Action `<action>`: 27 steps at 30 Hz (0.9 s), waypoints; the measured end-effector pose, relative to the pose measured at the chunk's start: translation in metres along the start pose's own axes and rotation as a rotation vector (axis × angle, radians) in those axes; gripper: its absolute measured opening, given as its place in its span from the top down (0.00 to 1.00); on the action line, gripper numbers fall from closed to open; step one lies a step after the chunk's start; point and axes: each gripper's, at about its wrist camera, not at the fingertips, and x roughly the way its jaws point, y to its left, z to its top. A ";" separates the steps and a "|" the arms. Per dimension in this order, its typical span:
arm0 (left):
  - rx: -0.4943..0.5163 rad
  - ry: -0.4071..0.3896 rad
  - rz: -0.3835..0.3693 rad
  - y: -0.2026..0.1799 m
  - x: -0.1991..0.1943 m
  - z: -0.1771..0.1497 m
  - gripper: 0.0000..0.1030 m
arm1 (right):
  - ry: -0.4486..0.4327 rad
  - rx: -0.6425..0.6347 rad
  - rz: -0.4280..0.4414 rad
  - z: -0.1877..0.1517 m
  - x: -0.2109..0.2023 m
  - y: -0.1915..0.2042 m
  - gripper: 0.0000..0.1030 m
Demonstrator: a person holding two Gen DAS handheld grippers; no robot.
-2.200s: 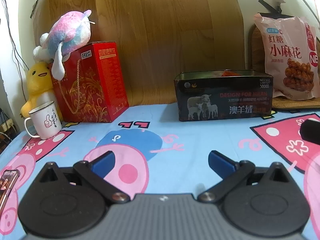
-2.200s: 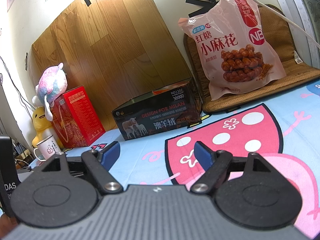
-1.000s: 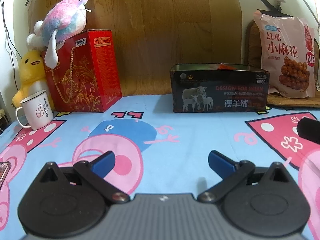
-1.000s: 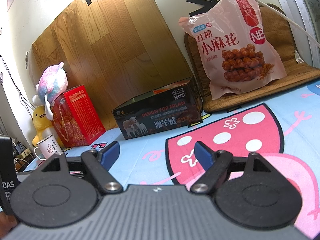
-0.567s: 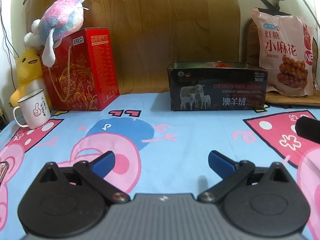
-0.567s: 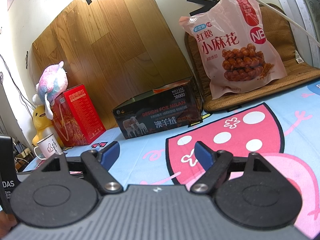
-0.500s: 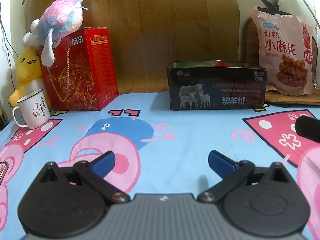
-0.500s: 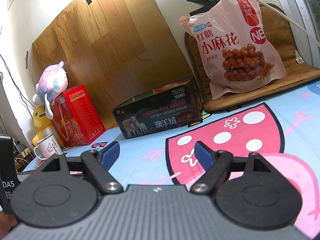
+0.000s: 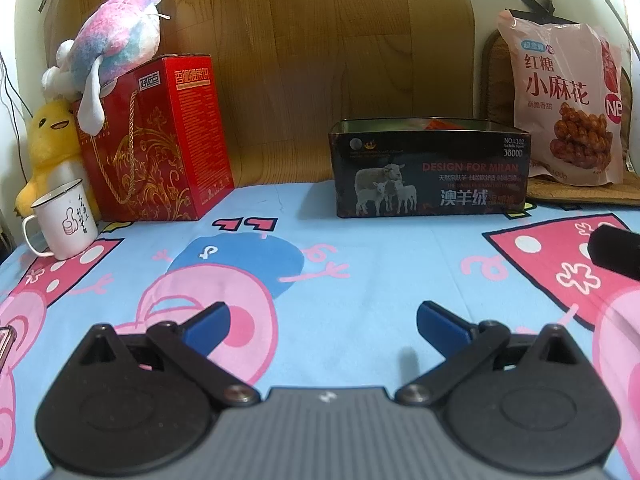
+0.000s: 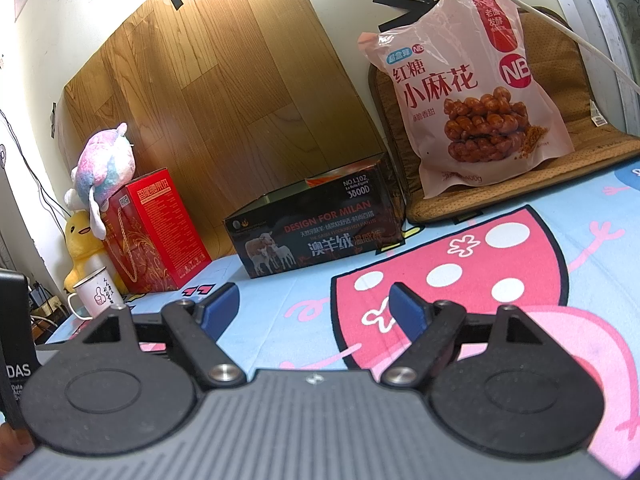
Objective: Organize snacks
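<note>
A black open-top box with sheep on it (image 9: 430, 170) stands at the back of the table; something orange shows inside it. It also shows in the right wrist view (image 10: 316, 228). A pink bag of twisted snacks (image 9: 568, 104) leans upright at the back right, on a woven mat (image 10: 520, 184); the bag shows in the right wrist view (image 10: 468, 88). My left gripper (image 9: 322, 320) is open and empty, low over the cartoon tablecloth. My right gripper (image 10: 314, 304) is open and empty, well short of the box.
A red gift box (image 9: 160, 140) with a pastel plush (image 9: 112, 44) on top stands at the back left, beside a yellow duck plush (image 9: 52, 144) and a white mug (image 9: 64, 220). A wood-pattern board (image 9: 320, 40) backs the table. A black gripper part (image 9: 616, 250) shows at right.
The left wrist view has shifted slightly, with the box and red gift box drifting a little left. The right gripper has stayed still. Both grippers remain open.
</note>
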 end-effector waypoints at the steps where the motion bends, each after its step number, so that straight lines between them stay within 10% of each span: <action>1: 0.001 -0.001 0.001 0.000 0.000 0.000 0.00 | 0.000 0.000 0.000 0.000 0.000 0.000 0.19; 27: 0.014 -0.004 0.000 -0.002 -0.001 0.000 0.00 | 0.001 0.000 0.000 0.000 0.000 0.000 0.19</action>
